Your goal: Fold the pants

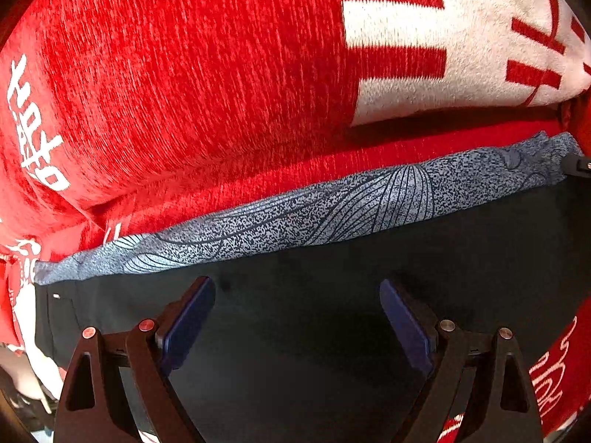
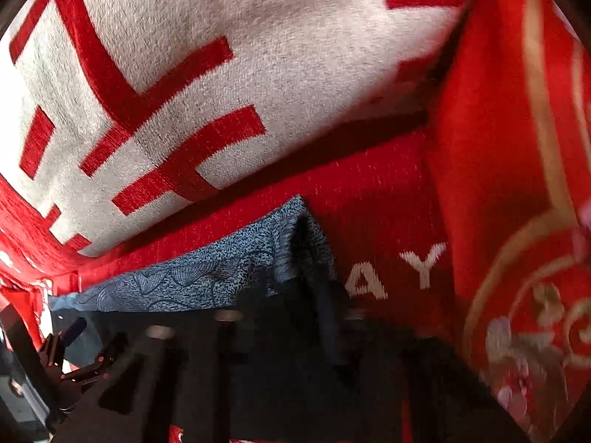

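Observation:
Dark pants (image 1: 314,332) lie flat on a red blanket (image 1: 184,74), their waistband turned out to show a blue-grey patterned lining (image 1: 332,206). My left gripper (image 1: 297,288) hangs open just above the dark cloth below the waistband, nothing between its blue pads (image 1: 188,313). The right wrist view is blurred. There my right gripper (image 2: 295,295) is shut at the waistband's right corner (image 2: 303,229), where a dark fold of the pants (image 2: 258,369) runs into the fingers. Its black tip (image 1: 580,164) shows at that corner in the left wrist view.
A white cushion with red bars (image 1: 443,37) lies just behind the waistband, also in the right wrist view (image 2: 258,55). Red cloth with gold embroidery (image 2: 517,295) rises on the right. White lettering (image 2: 399,269) marks the blanket beside the pants' corner.

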Motion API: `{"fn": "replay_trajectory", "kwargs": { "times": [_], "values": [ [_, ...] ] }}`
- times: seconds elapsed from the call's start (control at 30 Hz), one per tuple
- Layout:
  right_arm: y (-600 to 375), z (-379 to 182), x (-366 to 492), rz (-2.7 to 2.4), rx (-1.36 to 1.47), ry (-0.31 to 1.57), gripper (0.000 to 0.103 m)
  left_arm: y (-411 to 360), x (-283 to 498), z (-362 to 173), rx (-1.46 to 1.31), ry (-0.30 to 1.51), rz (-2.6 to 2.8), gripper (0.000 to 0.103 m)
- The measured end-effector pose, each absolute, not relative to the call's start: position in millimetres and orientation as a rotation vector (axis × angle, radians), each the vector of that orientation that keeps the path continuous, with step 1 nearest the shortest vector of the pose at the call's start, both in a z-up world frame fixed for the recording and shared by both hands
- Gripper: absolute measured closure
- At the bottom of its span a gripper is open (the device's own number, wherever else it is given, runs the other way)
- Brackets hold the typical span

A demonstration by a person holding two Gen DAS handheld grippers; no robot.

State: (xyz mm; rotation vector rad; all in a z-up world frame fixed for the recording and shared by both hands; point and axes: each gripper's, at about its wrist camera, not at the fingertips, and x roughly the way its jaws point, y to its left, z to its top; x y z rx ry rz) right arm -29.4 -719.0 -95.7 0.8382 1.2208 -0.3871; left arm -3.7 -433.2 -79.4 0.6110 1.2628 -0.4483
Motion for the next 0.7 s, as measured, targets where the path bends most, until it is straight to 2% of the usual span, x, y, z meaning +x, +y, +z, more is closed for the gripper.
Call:
{"fn": "replay_trajectory", "kwargs": {
  "times": [0.13,0.2,0.23,0.3,0.33,0.37,0.43,0.57,0.7],
  "values": [
    [-718.0,-82.6,-18.5,-0.369,0.743,1.17,0.095,-436.2,1.0,-81.3,0.592,1.264,-0.438,0.012],
    [-724.5,-98.5,-12.7,-0.388,0.772,1.199,0.094,-440.1,7.4,-86.9,0.579,1.258,-0.426,0.008],
    [-726.6,-107.8,-10.7,-0.399,0.787,1.222,0.091,-441.0,10.2,-89.2,0.575,1.252,-0.421,0.002],
    [-733.7,-112.5,-16.6,-0.418,0.854,1.22,0.092,-438.4,17.3,-89.0,0.555,1.274,-0.412,0.0],
    [-733.6,-106.8,-20.5,-0.433,0.865,1.209,0.084,-435.5,19.8,-86.8,0.543,1.286,-0.411,0.0],
    [-732.3,-96.9,-27.9,-0.452,0.863,1.194,0.065,-431.8,21.7,-82.0,0.541,1.276,-0.406,0.0],
    [-724.9,-78.4,-40.2,-0.497,0.82,1.169,0.049,-426.0,24.2,-70.2,0.539,1.233,-0.417,0.0],
    [-700.7,-47.1,-48.9,-0.461,0.707,1.13,0.05,-421.2,39.9,-72.2,0.555,1.212,-0.374,0.0],
    [-683.0,-56.6,-47.8,-0.407,0.692,1.18,0.05,-413.1,53.7,-93.7,0.538,1.236,-0.329,0.0]
  ]
}}
